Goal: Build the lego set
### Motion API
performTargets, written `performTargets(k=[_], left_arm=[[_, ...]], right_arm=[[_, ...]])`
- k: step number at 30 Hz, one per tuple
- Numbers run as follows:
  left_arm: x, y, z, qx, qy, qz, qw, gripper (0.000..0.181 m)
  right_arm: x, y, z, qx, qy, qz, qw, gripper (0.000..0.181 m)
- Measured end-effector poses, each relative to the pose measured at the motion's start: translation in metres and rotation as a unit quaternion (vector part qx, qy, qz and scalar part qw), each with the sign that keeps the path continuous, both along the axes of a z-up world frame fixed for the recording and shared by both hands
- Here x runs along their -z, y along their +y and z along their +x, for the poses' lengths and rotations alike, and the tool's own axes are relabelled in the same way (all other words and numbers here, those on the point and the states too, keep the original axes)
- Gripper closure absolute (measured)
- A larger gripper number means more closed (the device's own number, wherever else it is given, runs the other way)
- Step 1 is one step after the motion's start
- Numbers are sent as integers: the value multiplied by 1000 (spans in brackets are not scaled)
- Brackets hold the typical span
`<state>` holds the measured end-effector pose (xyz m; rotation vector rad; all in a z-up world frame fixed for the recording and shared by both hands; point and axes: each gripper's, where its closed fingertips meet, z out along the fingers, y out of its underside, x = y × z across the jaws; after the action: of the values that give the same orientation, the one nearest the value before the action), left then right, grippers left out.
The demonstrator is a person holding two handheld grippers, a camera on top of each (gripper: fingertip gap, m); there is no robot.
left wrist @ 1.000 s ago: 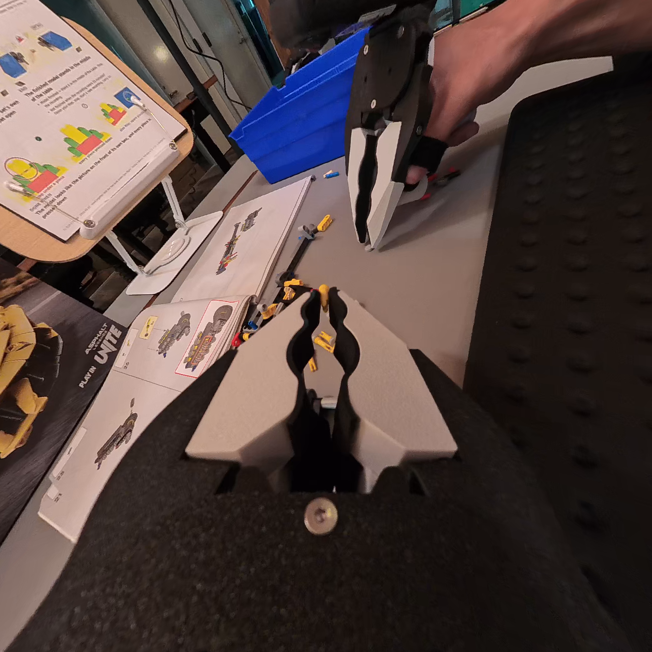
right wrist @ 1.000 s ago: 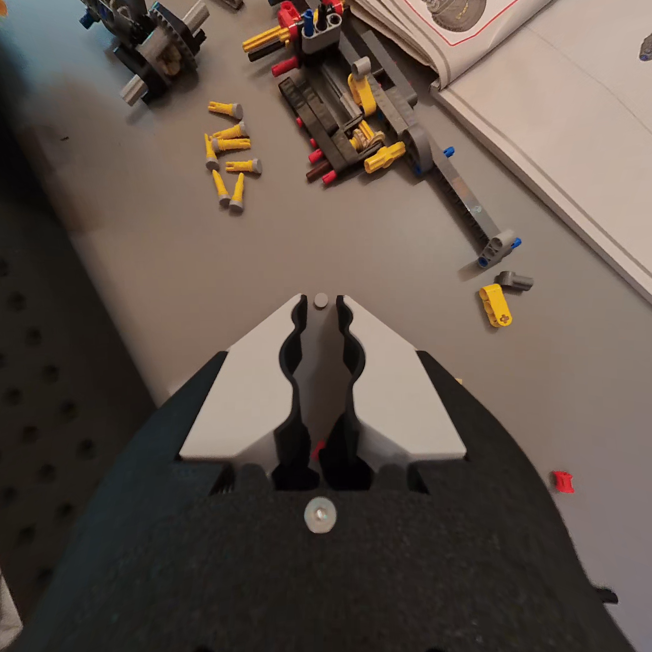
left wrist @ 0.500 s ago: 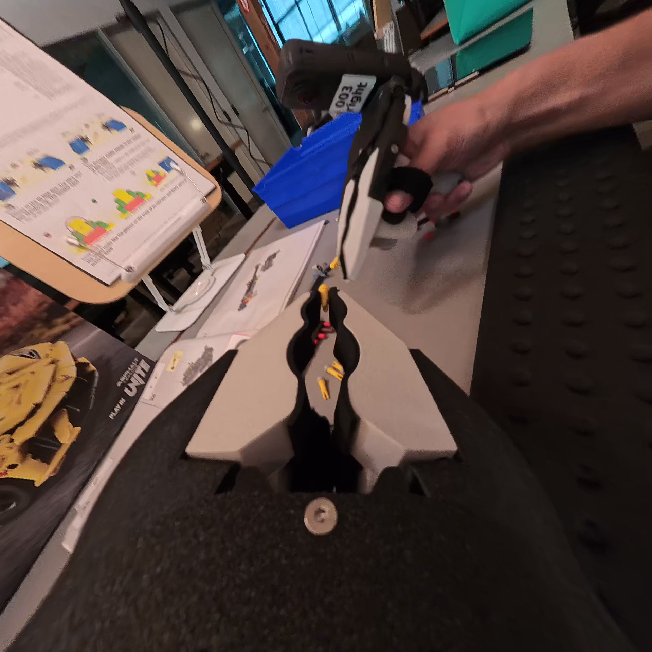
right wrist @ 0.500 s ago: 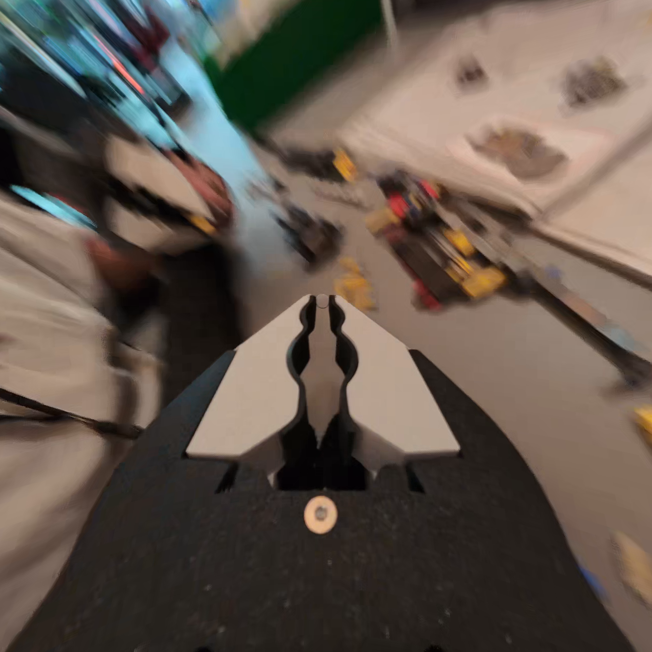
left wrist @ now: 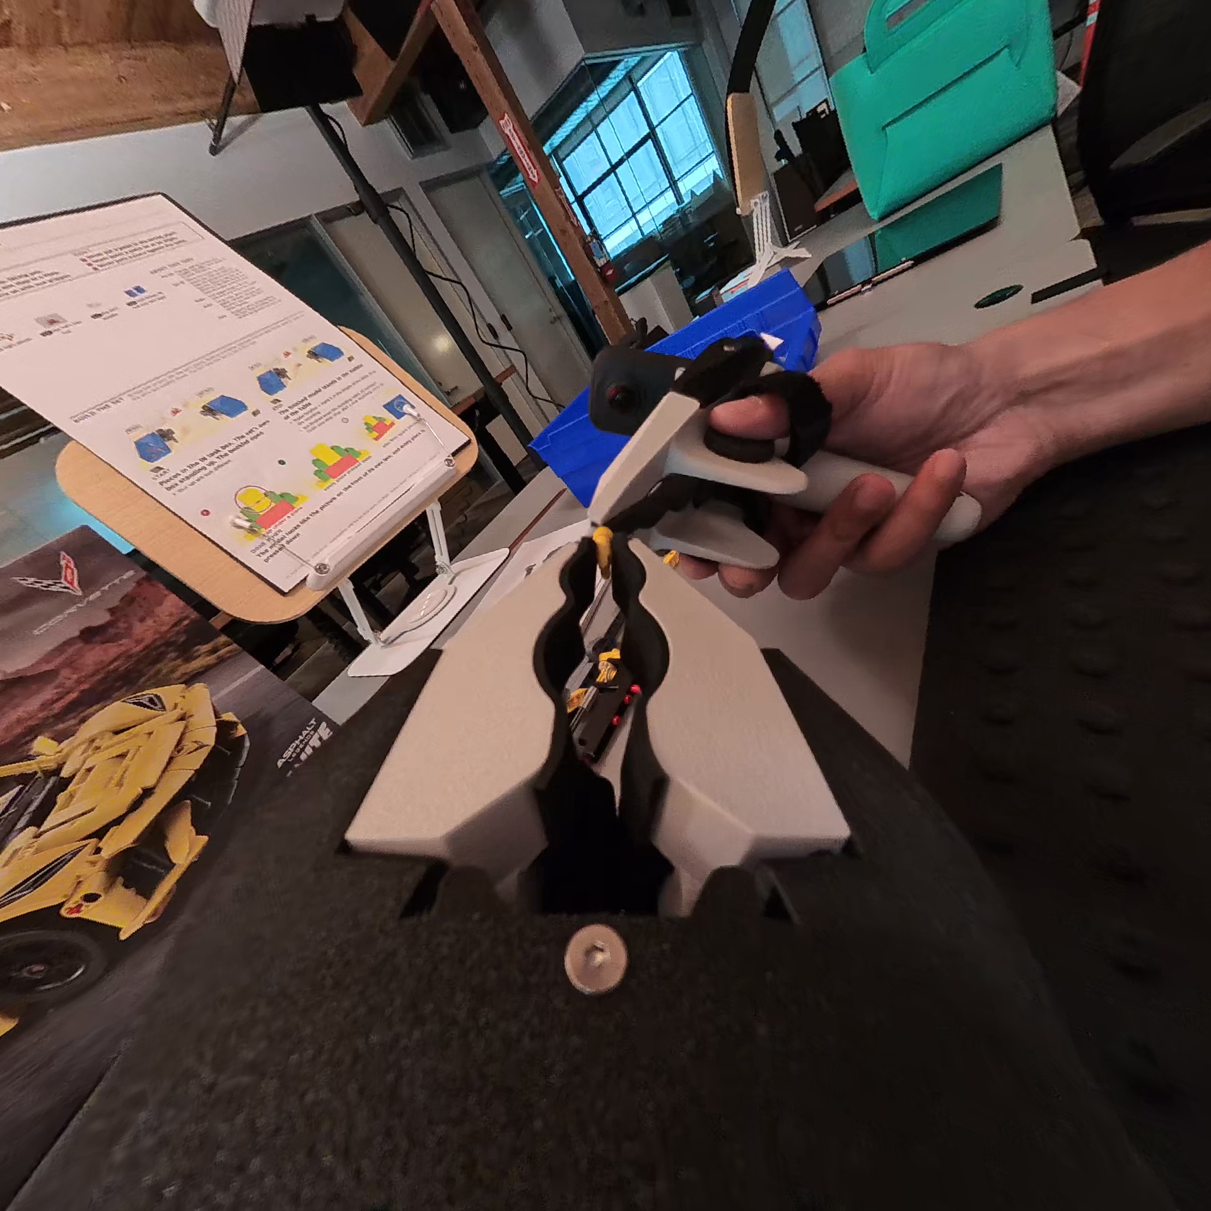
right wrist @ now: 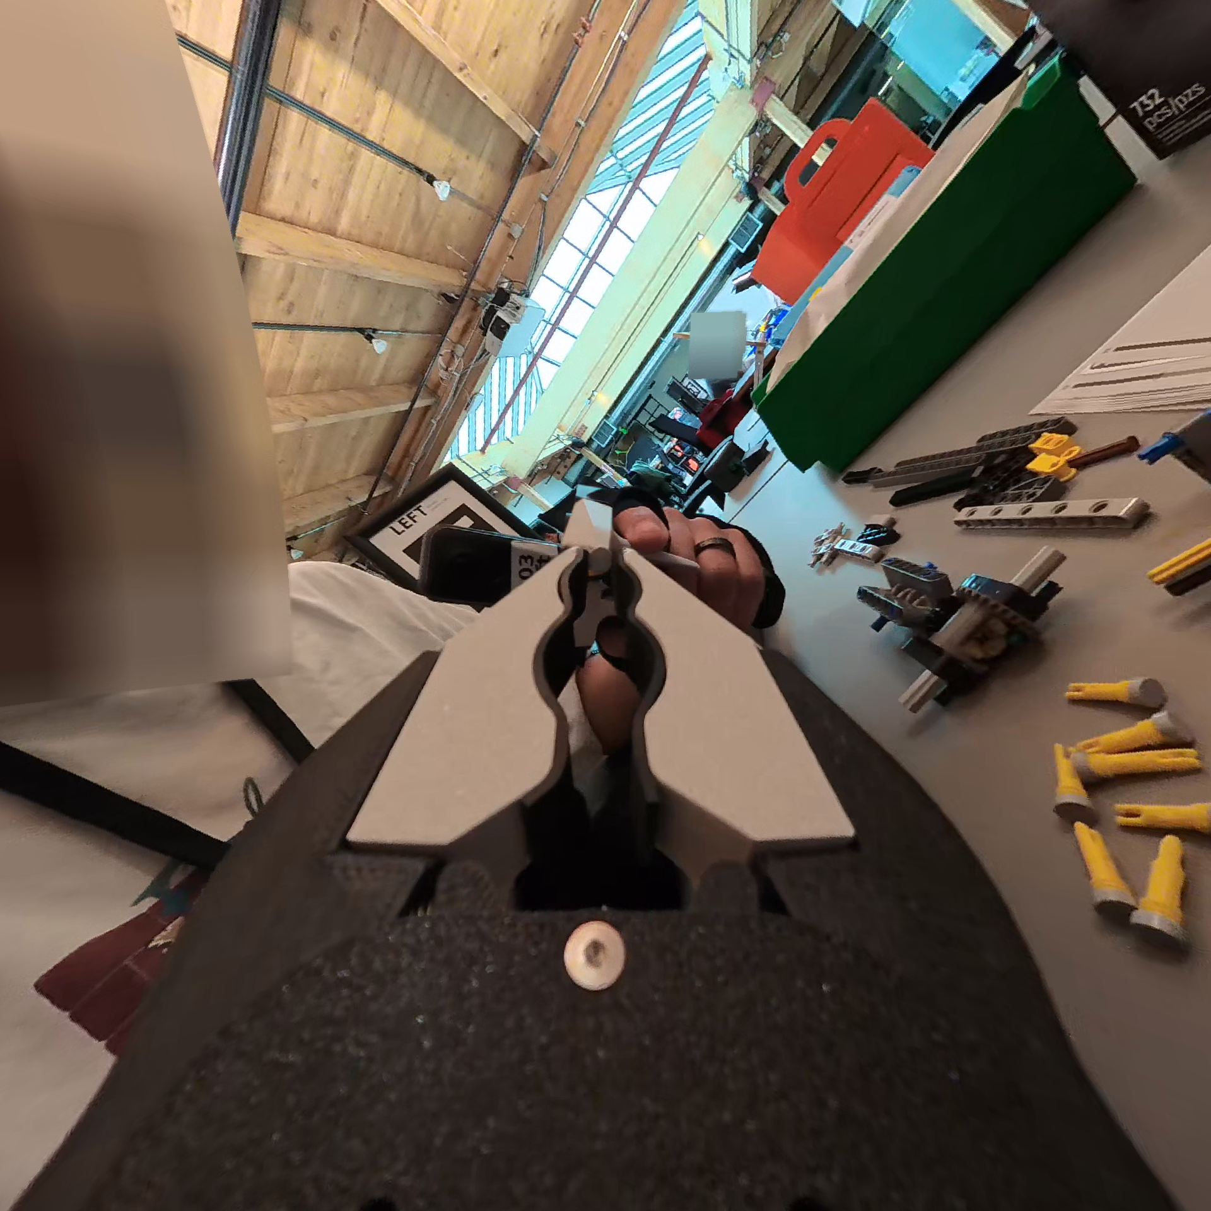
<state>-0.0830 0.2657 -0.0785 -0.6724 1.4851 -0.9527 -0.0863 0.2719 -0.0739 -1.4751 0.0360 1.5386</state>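
- Left hand-held gripper [left wrist: 601, 550] is seen closed on a small yellow pin [left wrist: 603, 548], which is clamped at the very tips and raised above the worktop [left wrist: 845, 629].
- Right hand-held gripper [right wrist: 597, 565] is held tip to tip with the left one; a small grey piece [right wrist: 597, 563] seems to be pinched between its fingers, though this is hard to tell for sure.
- On the worktop, a grey and black gear assembly [right wrist: 970, 622] and a long black and grey frame [right wrist: 983, 468] are already built, with loose yellow pins [right wrist: 1127, 793] beside them in the right wrist view.
- By the yellow car pictured on the box [left wrist: 98, 799], the build is judged to be at an early stage; most parts are not yet joined.
- Compared with one second ago, both grippers have been lifted from the worktop and turned towards each other; the right one was then low over a grey piece lying on the surface.
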Motion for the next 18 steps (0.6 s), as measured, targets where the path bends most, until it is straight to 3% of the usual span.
performTargets(k=[16, 18], left_arm=[[1, 7, 2, -31, 6, 11, 999, 178], [3, 8, 3, -32, 15, 7, 999, 177]], right_arm=[[0, 3, 1, 7, 27, 0, 1000, 175], [3, 5, 1, 20, -1, 4, 1000, 175]])
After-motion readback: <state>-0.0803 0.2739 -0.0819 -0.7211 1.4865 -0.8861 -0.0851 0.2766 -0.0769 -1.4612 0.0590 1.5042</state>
